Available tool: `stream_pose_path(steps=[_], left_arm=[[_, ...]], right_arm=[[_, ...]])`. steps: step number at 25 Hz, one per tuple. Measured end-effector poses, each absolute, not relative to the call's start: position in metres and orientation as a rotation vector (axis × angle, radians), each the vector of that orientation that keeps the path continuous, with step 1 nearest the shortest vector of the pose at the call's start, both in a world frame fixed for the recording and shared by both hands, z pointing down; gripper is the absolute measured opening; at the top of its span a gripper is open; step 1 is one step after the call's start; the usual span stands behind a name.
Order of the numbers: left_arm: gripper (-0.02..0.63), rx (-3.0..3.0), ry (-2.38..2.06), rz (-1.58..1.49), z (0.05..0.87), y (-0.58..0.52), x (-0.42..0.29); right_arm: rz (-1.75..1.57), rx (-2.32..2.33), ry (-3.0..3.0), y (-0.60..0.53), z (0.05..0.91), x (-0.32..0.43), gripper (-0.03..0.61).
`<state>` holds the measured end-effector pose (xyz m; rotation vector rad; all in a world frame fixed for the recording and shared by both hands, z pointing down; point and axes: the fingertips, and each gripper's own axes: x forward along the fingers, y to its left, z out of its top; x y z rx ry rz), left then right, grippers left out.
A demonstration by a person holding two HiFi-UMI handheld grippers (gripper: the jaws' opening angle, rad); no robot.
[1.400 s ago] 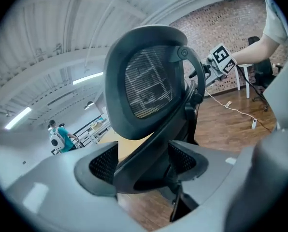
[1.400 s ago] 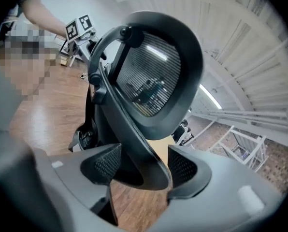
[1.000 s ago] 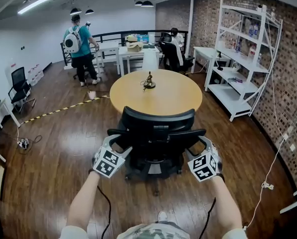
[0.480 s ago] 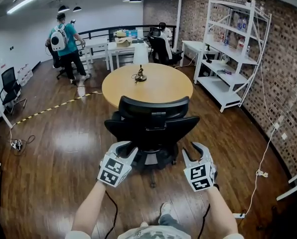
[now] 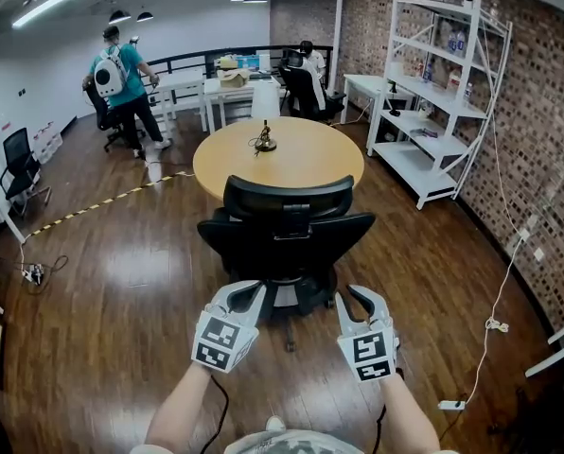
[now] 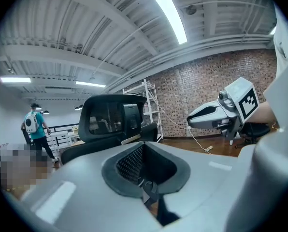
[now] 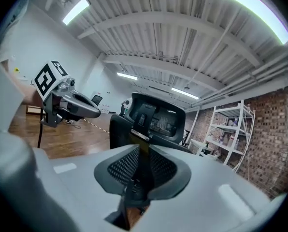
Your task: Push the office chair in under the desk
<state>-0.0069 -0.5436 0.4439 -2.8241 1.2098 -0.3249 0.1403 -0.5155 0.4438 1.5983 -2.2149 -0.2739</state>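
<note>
The black office chair (image 5: 287, 230) stands with its back to me, its front tucked against the round wooden table (image 5: 301, 164). Both grippers hang in the air behind it, clear of it and touching nothing. My left gripper (image 5: 249, 296) is shut and empty; its own view shows the chair's backrest (image 6: 110, 120) past the joined jaws. My right gripper (image 5: 351, 298) has its jaws closing, a thin slit left between them and nothing in it. The chair (image 7: 153, 117) shows through that slit. Each gripper view also catches the other gripper: right gripper (image 6: 216, 117), left gripper (image 7: 71, 105).
A small dark object (image 5: 262, 140) sits on the table. White shelving (image 5: 433, 93) lines the brick wall at right. A person with a backpack (image 5: 116, 74) stands at the back left and another sits at far desks (image 5: 310, 64). A cable (image 5: 495, 324) and a taped line (image 5: 102, 211) lie on the floor.
Both grippers let go of the chair's armrests, drew back toward me and closed their jaws. The chair now stands farther from me, against the table.
</note>
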Motion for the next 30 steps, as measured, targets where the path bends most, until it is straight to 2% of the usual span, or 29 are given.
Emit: stream_pose_path(steps=[14, 30], left_arm=[[0.017, -2.873, 1.271, -0.212, 0.432, -0.456, 0.065], [0.017, -2.864, 1.384, -0.187, 0.445, -0.347, 0.096]], right_arm=[[-0.121, 1.580, -2.420, -0.431, 0.453, 0.163, 0.017], [-0.060, 1.489, -2.555, -0.323, 0.464, 0.176, 0.002]])
